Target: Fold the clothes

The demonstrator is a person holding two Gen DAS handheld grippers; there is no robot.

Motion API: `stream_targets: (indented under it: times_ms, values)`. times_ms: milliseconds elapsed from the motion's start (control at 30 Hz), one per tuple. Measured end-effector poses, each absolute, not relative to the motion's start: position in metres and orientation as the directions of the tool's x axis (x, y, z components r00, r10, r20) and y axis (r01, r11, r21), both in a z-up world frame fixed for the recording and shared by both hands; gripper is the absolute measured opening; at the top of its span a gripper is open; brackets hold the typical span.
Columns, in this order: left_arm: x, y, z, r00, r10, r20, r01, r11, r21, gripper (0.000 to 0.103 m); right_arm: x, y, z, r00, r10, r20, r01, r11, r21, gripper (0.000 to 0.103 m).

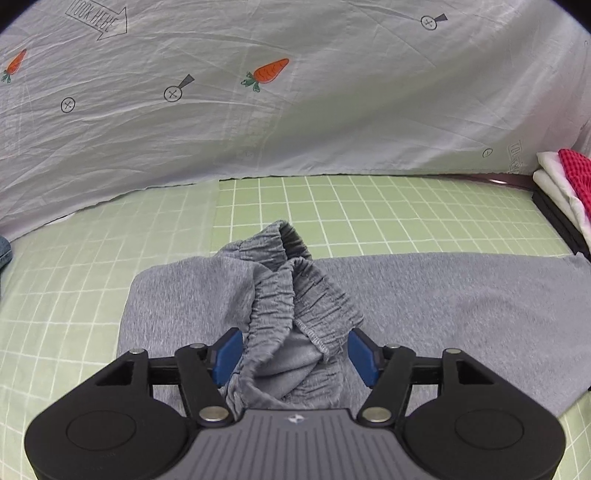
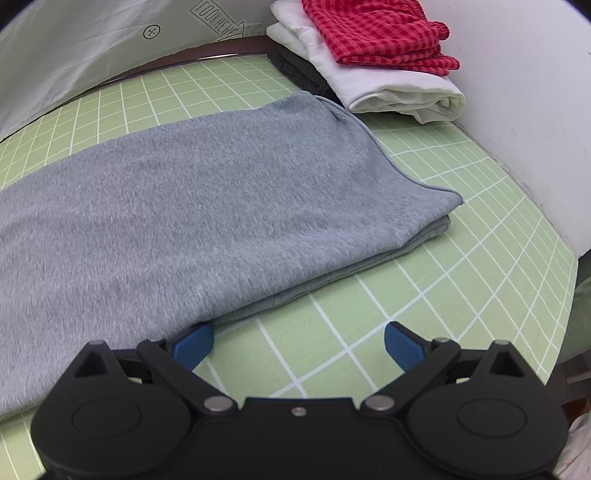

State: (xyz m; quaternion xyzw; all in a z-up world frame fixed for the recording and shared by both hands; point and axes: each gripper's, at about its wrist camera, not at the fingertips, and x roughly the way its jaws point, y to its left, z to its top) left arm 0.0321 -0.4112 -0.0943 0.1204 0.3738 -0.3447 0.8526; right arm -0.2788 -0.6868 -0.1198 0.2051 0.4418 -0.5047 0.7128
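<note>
Grey sweatpants (image 1: 443,302) lie flat on the green grid sheet (image 1: 369,214), legs stretched to the right. Their elastic waistband (image 1: 295,295) is bunched up and raised between the blue pads of my left gripper (image 1: 294,356), whose jaws stand apart around the cloth without pinching it. In the right wrist view the folded leg end of the sweatpants (image 2: 221,192) lies just ahead. My right gripper (image 2: 299,345) is open and empty over the green sheet (image 2: 369,332), its left pad (image 2: 194,343) touching the pants' near edge.
A stack of folded clothes sits at the far right: red checked shorts (image 2: 380,33) on a white garment (image 2: 388,85) on a dark one (image 2: 299,70). A white wall (image 2: 535,129) is at right. A carrot-print sheet (image 1: 295,92) hangs behind. Denim (image 1: 4,251) shows at left.
</note>
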Motion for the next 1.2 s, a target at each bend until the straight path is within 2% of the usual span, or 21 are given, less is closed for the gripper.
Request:
stream_targets:
  times_ms: [100,200,300,400,533,600,667,700,733,767,833,900,1067,1100,1167,1200]
  values:
    - [0.035,-0.404,-0.08,0.455,-0.575,-0.68,0.676,0.72,-0.157,0.067,-0.28,-0.687,-0.12,0.099,-0.536,-0.838,0.905,0.398,-0.148,0.102]
    - [0.036,-0.4,-0.075,0.487,-0.573,-0.658,0.672,0.728,-0.137,0.07,-0.281,-0.688,-0.121,0.098,-0.534,-0.84,0.91,0.39,-0.142,0.102]
    - [0.048,-0.397,-0.087,0.515,-0.486,-0.706,0.613,0.785,-0.094,0.07,-0.283,-0.689,-0.122,0.105,-0.526,-0.844,0.918,0.377,-0.121,0.102]
    - [0.063,-0.393,-0.106,0.45,-0.446,-0.774,0.579,0.805,-0.127,0.07,-0.286,-0.693,-0.123,0.116,-0.509,-0.853,0.931,0.354,-0.084,0.103]
    - [0.055,-0.403,-0.122,0.413,-0.444,-0.795,0.623,0.775,-0.109,0.069,-0.29,-0.697,-0.125,0.139,-0.491,-0.86,0.94,0.338,-0.041,0.103]
    - [0.047,-0.413,-0.13,0.372,-0.462,-0.805,0.661,0.74,-0.12,0.065,-0.291,-0.698,-0.126,0.148,-0.489,-0.86,0.941,0.337,-0.03,0.103]
    - [0.039,-0.422,-0.142,0.321,-0.472,-0.821,0.674,0.723,-0.153,0.027,-0.293,-0.699,-0.127,0.158,-0.486,-0.859,0.943,0.333,-0.015,0.103]
    - [0.036,-0.425,-0.144,0.314,-0.476,-0.822,0.674,0.721,-0.16,0.024,-0.294,-0.7,-0.127,0.164,-0.485,-0.859,0.944,0.33,-0.007,0.103]
    - [0.032,-0.428,-0.143,0.306,-0.487,-0.818,0.685,0.71,-0.166,0.014,-0.295,-0.7,-0.128,0.169,-0.484,-0.859,0.944,0.329,0.0,0.103]
    - [0.028,-0.432,-0.142,0.292,-0.492,-0.82,0.701,0.693,-0.166,0.014,-0.295,-0.7,-0.128,0.173,-0.483,-0.858,0.944,0.329,0.005,0.103]
    - [0.02,-0.44,-0.142,0.3,-0.473,-0.828,0.734,0.67,-0.116,0.016,-0.296,-0.7,-0.129,0.181,-0.486,-0.855,0.942,0.335,0.009,0.103]
    - [0.015,-0.444,-0.141,0.306,-0.457,-0.835,0.751,0.655,-0.083,0.022,-0.296,-0.7,-0.129,0.187,-0.488,-0.852,0.94,0.342,0.01,0.103]
    - [0.024,-0.435,-0.125,0.269,-0.5,-0.823,0.724,0.669,-0.17,0.053,-0.301,-0.706,-0.13,0.204,-0.5,-0.842,0.935,0.354,0.016,0.103]
    - [0.026,-0.432,-0.122,0.273,-0.505,-0.819,0.714,0.677,-0.179,0.056,-0.303,-0.707,-0.131,0.207,-0.506,-0.837,0.936,0.352,0.018,0.103]
    - [0.032,-0.43,-0.117,0.319,-0.476,-0.82,0.694,0.706,-0.139,0.066,-0.308,-0.713,-0.132,0.208,-0.522,-0.827,0.94,0.34,0.022,0.103]
    - [0.035,-0.428,-0.116,0.344,-0.453,-0.822,0.683,0.722,-0.112,0.067,-0.311,-0.718,-0.132,0.207,-0.531,-0.822,0.945,0.327,0.027,0.103]
